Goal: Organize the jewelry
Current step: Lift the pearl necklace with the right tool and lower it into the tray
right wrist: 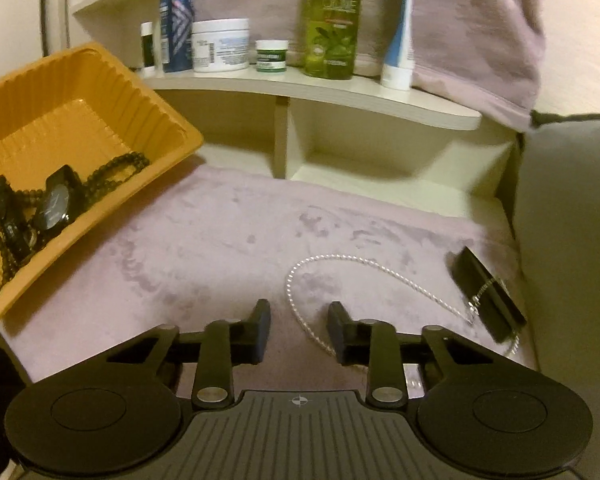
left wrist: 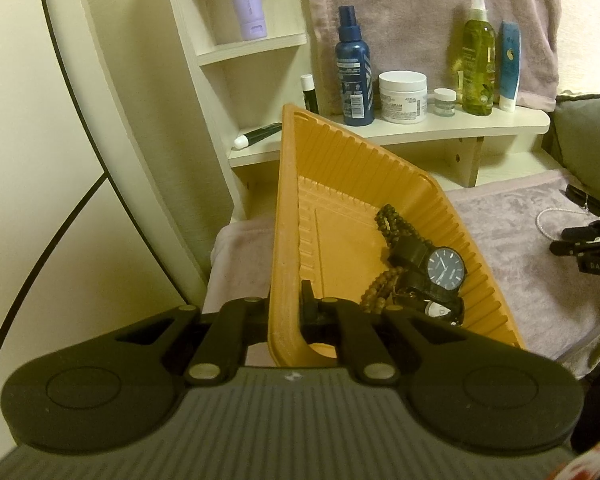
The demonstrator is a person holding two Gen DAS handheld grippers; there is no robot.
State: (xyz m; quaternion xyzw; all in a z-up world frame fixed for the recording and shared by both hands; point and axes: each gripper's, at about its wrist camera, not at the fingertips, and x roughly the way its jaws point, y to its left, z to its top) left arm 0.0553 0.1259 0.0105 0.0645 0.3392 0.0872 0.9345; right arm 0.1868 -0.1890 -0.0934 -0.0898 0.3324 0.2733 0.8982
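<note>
My left gripper (left wrist: 286, 308) is shut on the rim of an orange plastic tray (left wrist: 332, 168) and holds it tilted. A black watch (left wrist: 444, 268) and dark bead bracelets (left wrist: 388, 220) lie slid into its lower corner. The tray also shows at the left of the right wrist view (right wrist: 80, 92). My right gripper (right wrist: 299, 330) is open, low over the mauve cloth (right wrist: 220, 240). A white pearl necklace (right wrist: 340, 258) lies on the cloth and runs between its fingers. A small black box (right wrist: 486, 294) lies at the right with the necklace's clasp end across it.
A cream shelf unit (right wrist: 340, 92) stands behind with a blue spray bottle (right wrist: 176, 20), a white jar (right wrist: 220, 46), a small green-labelled jar (right wrist: 272, 56), a green bottle (right wrist: 332, 24) and a blue tube (right wrist: 400, 40). A grey cushion (right wrist: 572, 220) is at right.
</note>
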